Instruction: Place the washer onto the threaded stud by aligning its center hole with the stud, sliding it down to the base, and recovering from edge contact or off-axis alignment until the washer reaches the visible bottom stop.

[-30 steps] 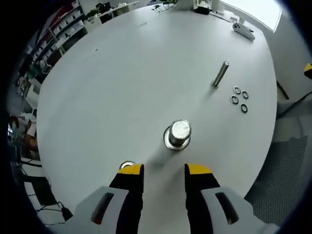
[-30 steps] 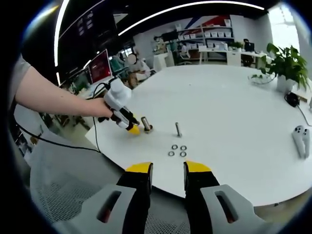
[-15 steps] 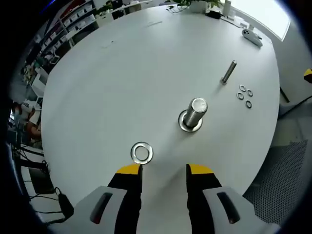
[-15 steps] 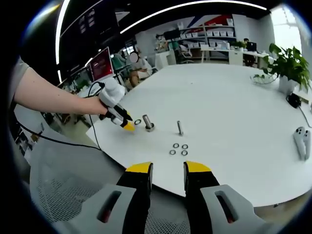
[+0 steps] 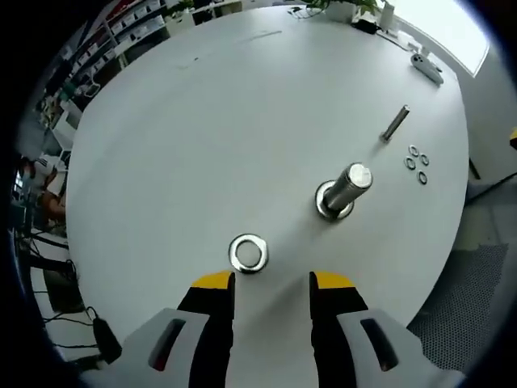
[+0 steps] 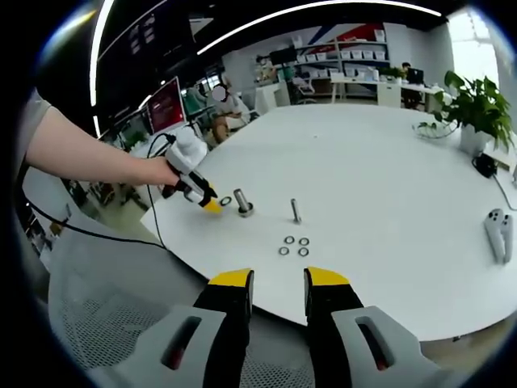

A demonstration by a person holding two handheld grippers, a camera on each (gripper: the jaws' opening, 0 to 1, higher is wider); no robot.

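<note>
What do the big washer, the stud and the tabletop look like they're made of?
Washer: probably steel, bright polished finish, with mirror-like glints on the ring.
Stud: likely the same silvery metal, with a shiny top face and flange.
Table: matte white, likely laminate; even, no grain, only soft reflections.

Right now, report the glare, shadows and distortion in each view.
Left gripper view: bright glare along the table's far edge, soft shadow beside the stud, table edge bowed by fisheye. Right gripper view: ceiling light strip curves, plant backlit.
</note>
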